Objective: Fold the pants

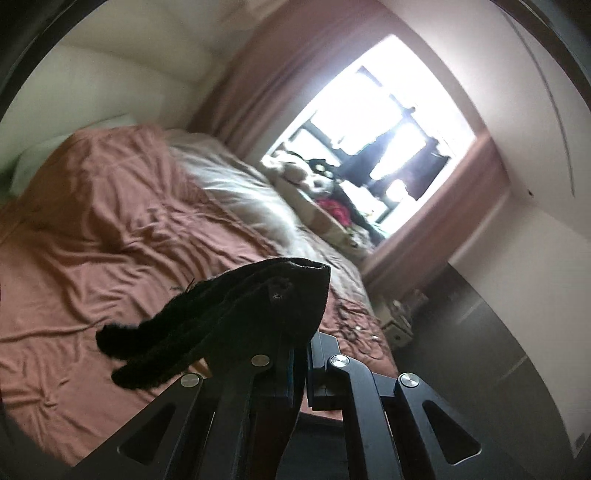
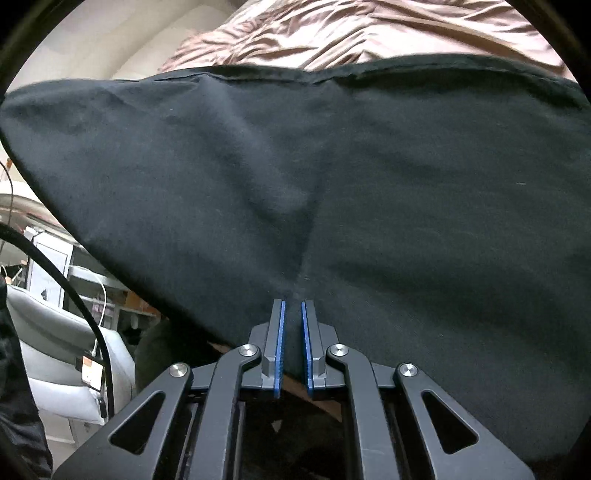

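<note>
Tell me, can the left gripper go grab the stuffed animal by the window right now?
Probably not. The left gripper is shut on the black pants, so its jaws are full, and the stuffed animal sits across the bed.

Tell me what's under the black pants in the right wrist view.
Beyond the top edge of the black pants, a rumpled pink bedsheet shows. What lies directly beneath the spread fabric is covered.

The left gripper (image 1: 301,354)'s fingertips are buried under the black pants (image 1: 236,317); the window (image 1: 373,136) is blown out, items on its sill unreadable; the pants (image 2: 295,184) run past the right view's edges.
</note>
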`<state>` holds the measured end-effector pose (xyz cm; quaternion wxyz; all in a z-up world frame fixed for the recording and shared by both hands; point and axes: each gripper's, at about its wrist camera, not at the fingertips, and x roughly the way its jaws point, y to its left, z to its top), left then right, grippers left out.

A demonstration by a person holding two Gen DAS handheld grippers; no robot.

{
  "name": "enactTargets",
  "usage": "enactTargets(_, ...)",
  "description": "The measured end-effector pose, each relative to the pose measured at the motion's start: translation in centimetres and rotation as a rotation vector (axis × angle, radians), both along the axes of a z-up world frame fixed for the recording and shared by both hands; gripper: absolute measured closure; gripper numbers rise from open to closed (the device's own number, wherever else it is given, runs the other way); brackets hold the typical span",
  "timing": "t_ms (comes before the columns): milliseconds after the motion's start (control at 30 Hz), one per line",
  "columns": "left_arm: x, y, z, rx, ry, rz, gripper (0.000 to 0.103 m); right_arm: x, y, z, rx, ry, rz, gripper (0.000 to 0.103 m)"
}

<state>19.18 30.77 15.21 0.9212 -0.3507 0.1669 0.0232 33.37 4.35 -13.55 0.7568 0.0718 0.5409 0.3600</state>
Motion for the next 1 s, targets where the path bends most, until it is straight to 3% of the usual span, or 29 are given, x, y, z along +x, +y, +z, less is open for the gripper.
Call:
enactTargets(333,3.7,-7.0,4.4,0.066,-0.044,-0.122,0.099,-0.6,-9.2,4.6,0.045,-0.141,-0.153,0.095)
enactTargets(433,5.0,-9.3,5.3,0.075,-0.051,-0.154,0.099,-1.0,-11.6,5.6,0.075,-0.169,-0.195,0.074)
enactTargets(467,5.3,-10.0,5.5,0.078,-0.052,-0.163,0.099,-1.5,-12.4,5.9,0.089,-0.179,-0.209,0.06)
enactTargets(500,5.6,-10.6,5.7,0.081,-0.052,-0.171,0.099,-1.8,-12.7,6.0,0.098,-0.186,-0.219,0.053)
enactTargets(800,9.2,-16.6,6.3,0.077,-0.05,-0.271,0.099,-4.4,-20.1,7.3,0.203,-0.234,-0.283,0.053)
enactTargets(1000,11.3,-20.6,6.6,0.082,-0.049,-0.335,0.099,-5.9,-23.8,6.7,0.296,-0.203,-0.331,0.053)
